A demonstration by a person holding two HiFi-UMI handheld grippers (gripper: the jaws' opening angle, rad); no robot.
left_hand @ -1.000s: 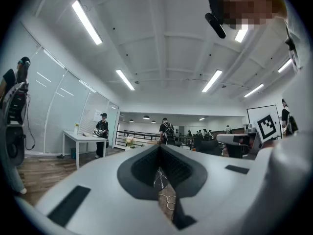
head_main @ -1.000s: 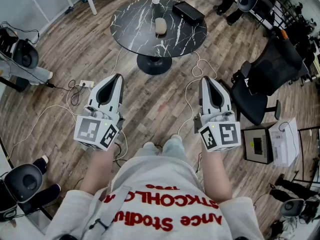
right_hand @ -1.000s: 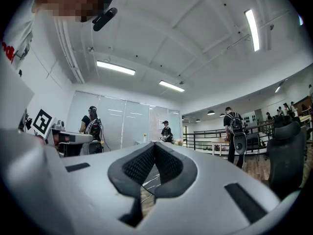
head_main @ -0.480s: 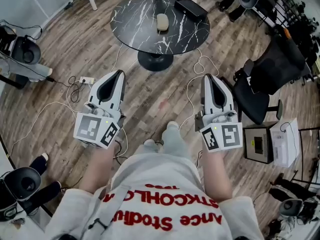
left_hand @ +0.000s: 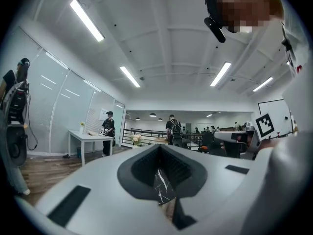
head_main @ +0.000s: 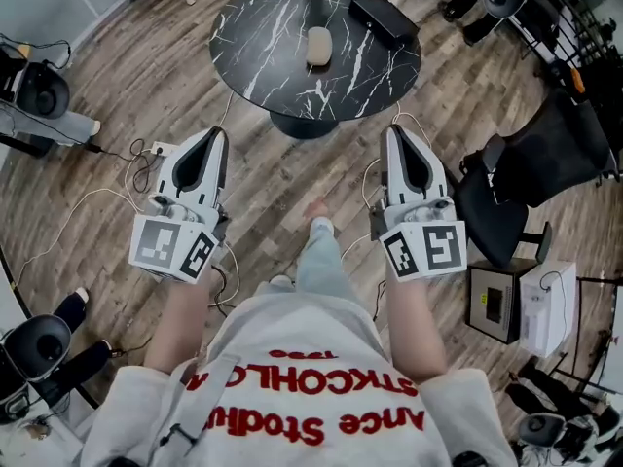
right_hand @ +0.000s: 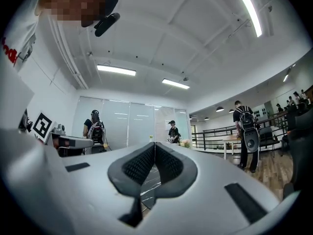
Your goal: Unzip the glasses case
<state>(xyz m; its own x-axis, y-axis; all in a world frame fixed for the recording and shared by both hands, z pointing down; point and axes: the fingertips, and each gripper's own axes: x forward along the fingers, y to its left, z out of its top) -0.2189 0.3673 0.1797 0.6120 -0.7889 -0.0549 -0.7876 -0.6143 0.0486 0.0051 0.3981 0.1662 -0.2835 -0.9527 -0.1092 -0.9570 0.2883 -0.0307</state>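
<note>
— Left gripper (head_main: 216,134)?
— Item one. I read its jaws pressed together on nothing, held above the wooden floor (head_main: 117,125).
— Right gripper (head_main: 394,132)?
— Item two. Same: jaws clenched and empty, level with the left.
— The glasses case (head_main: 317,45)?
— Item three. Beige, oval, lying on the round black marble surface (head_main: 263,56), well ahead of both grippers. A black box (head_main: 384,17) lies near it.
</note>
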